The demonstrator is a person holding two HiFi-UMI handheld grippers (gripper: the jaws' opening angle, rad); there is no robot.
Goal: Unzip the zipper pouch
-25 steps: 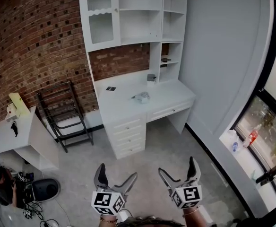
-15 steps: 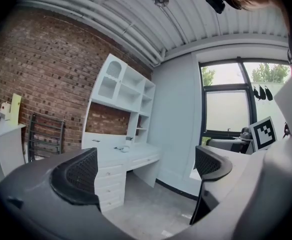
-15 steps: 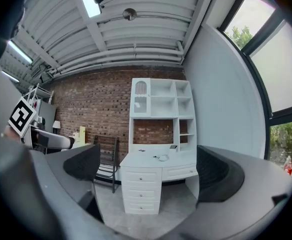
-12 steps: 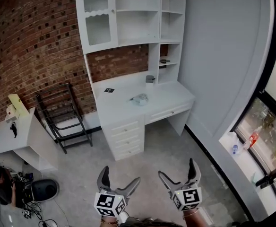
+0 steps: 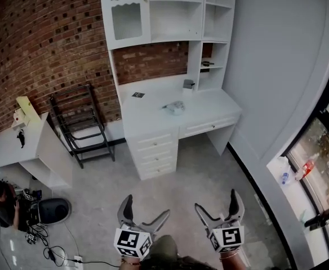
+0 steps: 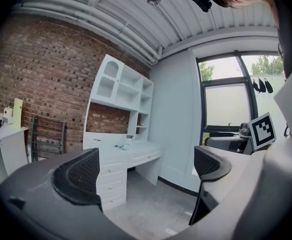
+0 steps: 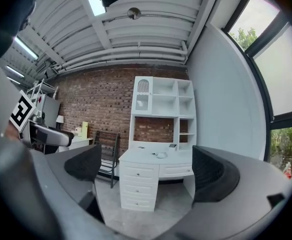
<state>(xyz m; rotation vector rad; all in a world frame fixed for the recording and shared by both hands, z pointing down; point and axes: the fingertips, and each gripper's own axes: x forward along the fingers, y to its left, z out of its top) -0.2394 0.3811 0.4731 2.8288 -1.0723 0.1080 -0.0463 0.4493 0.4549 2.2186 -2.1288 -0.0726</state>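
A small pale zipper pouch (image 5: 174, 107) lies on the white desk (image 5: 153, 117) across the room, and shows tiny as the pouch (image 7: 161, 155) in the right gripper view and the pouch (image 6: 124, 146) in the left gripper view. My left gripper (image 5: 143, 210) hangs open at the bottom of the head view, far from the desk, with nothing between its jaws. My right gripper (image 5: 217, 205) is beside it, also open and empty. In their own views the left gripper (image 6: 146, 171) and the right gripper (image 7: 146, 166) both point toward the desk.
The desk has a drawer stack (image 5: 153, 153) and a white hutch with shelves (image 5: 164, 16) against a brick wall. A black folding rack (image 5: 77, 122) and a white side table (image 5: 18, 151) stand at left. A robot vacuum (image 5: 52, 210) and cables lie on the grey floor. Windows run along the right.
The head view has shifted, so the desk now sits slightly further right and higher in frame. Both grippers stay open and low, a little lower in the picture.
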